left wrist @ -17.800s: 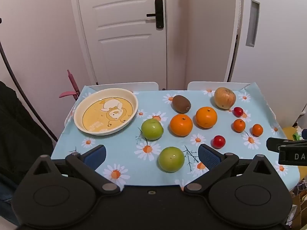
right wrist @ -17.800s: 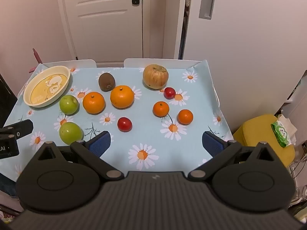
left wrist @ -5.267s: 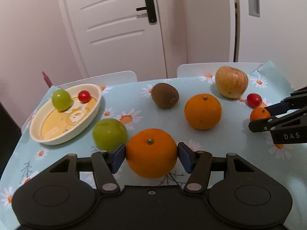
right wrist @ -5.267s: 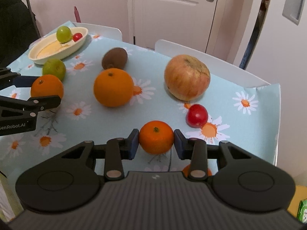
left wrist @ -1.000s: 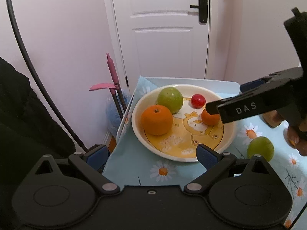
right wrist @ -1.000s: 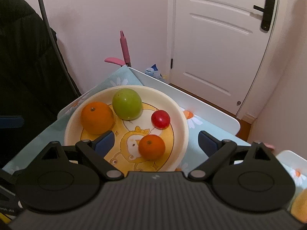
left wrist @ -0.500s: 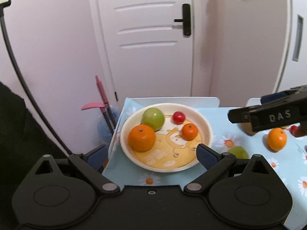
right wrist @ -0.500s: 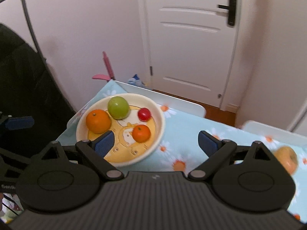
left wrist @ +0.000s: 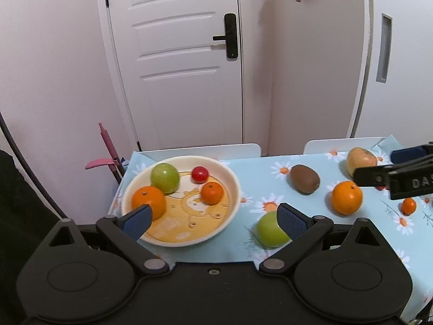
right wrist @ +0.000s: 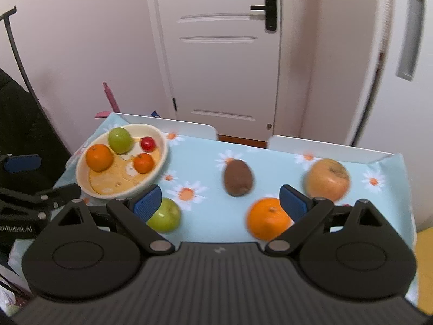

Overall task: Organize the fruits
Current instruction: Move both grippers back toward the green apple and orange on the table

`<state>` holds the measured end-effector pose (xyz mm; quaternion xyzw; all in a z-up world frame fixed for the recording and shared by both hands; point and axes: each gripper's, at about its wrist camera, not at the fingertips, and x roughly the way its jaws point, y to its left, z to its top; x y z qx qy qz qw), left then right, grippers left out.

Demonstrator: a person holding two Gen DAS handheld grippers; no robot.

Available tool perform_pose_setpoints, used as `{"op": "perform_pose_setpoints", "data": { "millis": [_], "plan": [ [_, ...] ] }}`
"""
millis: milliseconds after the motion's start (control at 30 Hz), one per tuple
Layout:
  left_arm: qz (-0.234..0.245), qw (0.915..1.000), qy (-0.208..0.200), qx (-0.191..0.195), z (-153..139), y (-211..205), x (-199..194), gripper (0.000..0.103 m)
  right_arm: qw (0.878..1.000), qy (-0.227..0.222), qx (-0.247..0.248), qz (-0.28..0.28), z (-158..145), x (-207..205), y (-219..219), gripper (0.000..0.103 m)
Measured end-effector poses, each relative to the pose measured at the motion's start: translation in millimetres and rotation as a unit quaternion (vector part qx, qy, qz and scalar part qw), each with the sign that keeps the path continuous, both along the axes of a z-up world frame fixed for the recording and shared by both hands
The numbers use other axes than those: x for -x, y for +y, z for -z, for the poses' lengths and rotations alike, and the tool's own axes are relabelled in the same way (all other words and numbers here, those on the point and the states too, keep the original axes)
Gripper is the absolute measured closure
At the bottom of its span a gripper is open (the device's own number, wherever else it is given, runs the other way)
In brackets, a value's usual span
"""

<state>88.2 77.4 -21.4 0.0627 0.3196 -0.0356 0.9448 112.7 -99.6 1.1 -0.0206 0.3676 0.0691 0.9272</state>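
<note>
A cream bowl [left wrist: 232,184] [right wrist: 162,146] at the table's left holds a large orange [left wrist: 147,199], a green apple [left wrist: 165,177], a cherry tomato [left wrist: 200,174] and a small orange [left wrist: 212,192]. On the cloth lie a green apple [left wrist: 268,231] [right wrist: 166,216], a kiwi [left wrist: 304,178] [right wrist: 238,177], an orange [left wrist: 347,197] [right wrist: 266,218], a yellow-red apple [left wrist: 361,158] [right wrist: 327,178] and a small orange [left wrist: 408,205]. My left gripper [left wrist: 213,219] is open and empty, above the bowl's near rim. My right gripper [right wrist: 220,203] is open and empty, above the table's middle.
The table [left wrist: 319,233] has a light blue daisy cloth. White chair backs [left wrist: 205,150] stand behind it. A white door [left wrist: 176,54] and a pink-handled tool [left wrist: 108,146] are beyond. The right gripper shows at the right in the left wrist view [left wrist: 397,178].
Both grippers have pulled back and swung right, away from the bowl. More of the table and the loose fruit has come into view. The bowl's fruit has not moved.
</note>
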Motion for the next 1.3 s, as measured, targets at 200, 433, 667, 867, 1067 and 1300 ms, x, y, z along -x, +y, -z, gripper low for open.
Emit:
{"op": "perform_pose_setpoints", "data": {
  "millis": [200,433,667,867,1067,1300],
  "plan": [
    [-0.017,0.9999,-0.001,-0.004,11.2,-39.7,2.6,0.003,1.000,0.000,0.008,0.013,8.1,17.1,-55.2,0.000],
    [-0.047,0.9988,-0.006,-0.010,36.4,-80.5,-4.6,0.003,0.999,0.011,0.018,0.025,33.4,25.3,-108.5,0.000],
    [-0.074,0.9970,-0.004,-0.023,66.0,-103.3,-21.0,0.005,0.999,0.021,0.035,0.020,65.0,29.6,-139.5,0.000],
    [-0.089,0.9954,0.001,-0.035,89.7,-108.0,-37.1,0.013,0.999,0.029,0.024,0.028,85.5,30.8,-156.5,0.000],
    [-0.105,0.9936,0.008,-0.040,106.0,-105.9,-48.3,0.024,0.999,0.032,0.028,0.031,99.3,28.8,-161.5,0.012],
    [-0.111,0.9932,0.020,-0.030,113.3,-103.5,-53.1,0.041,0.999,0.022,0.028,0.041,99.7,26.3,-165.3,0.018]
  ]
}}
